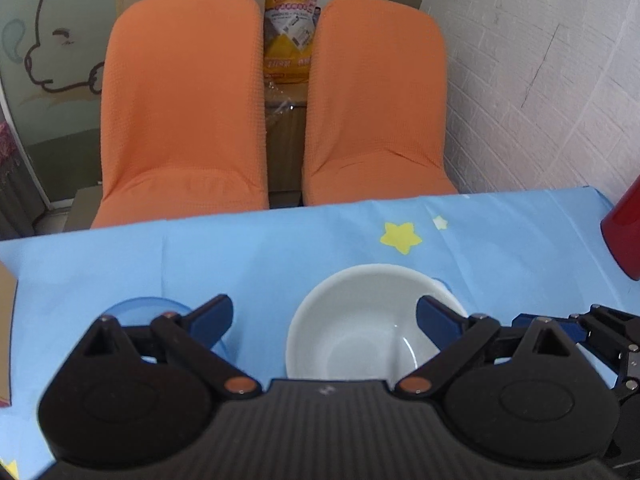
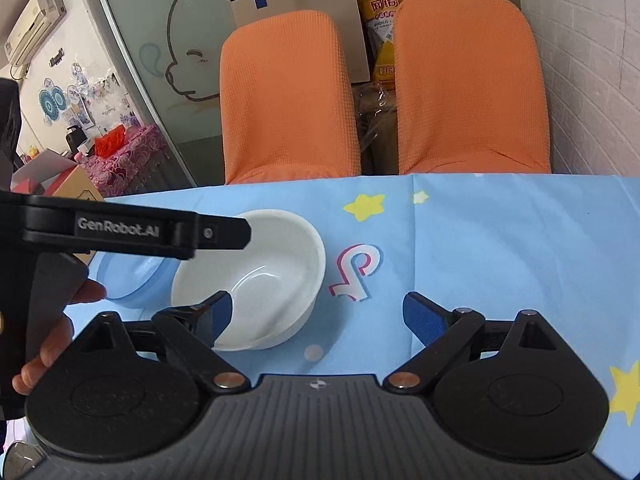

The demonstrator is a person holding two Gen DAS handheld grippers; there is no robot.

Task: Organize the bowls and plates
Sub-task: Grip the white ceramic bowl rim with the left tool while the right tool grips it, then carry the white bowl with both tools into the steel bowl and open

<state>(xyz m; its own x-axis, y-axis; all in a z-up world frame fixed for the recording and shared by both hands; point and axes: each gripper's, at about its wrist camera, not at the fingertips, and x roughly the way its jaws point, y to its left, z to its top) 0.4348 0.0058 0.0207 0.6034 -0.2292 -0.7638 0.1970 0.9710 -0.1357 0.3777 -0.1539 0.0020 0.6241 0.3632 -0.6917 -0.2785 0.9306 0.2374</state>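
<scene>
A white bowl (image 1: 352,320) stands on the blue star-print tablecloth (image 1: 280,252), close in front of my left gripper (image 1: 324,316). That gripper is open; its right finger (image 1: 436,320) overlaps the bowl's right rim, and nothing is clamped. A pale blue bowl (image 1: 140,312) sits to the left, partly hidden behind the left finger. In the right wrist view the white bowl (image 2: 256,272) and the blue bowl (image 2: 132,280) sit side by side, with the left gripper (image 2: 240,234) hovering over them, held by a hand (image 2: 60,320). My right gripper (image 2: 320,312) is open, its left finger at the white bowl's near rim.
Two orange-covered chairs (image 1: 180,100) (image 1: 376,92) stand past the table's far edge. A dark red cylinder (image 1: 624,232) stands at the right edge of the table, and a cardboard box (image 1: 6,320) at the left. White brick wall on the right.
</scene>
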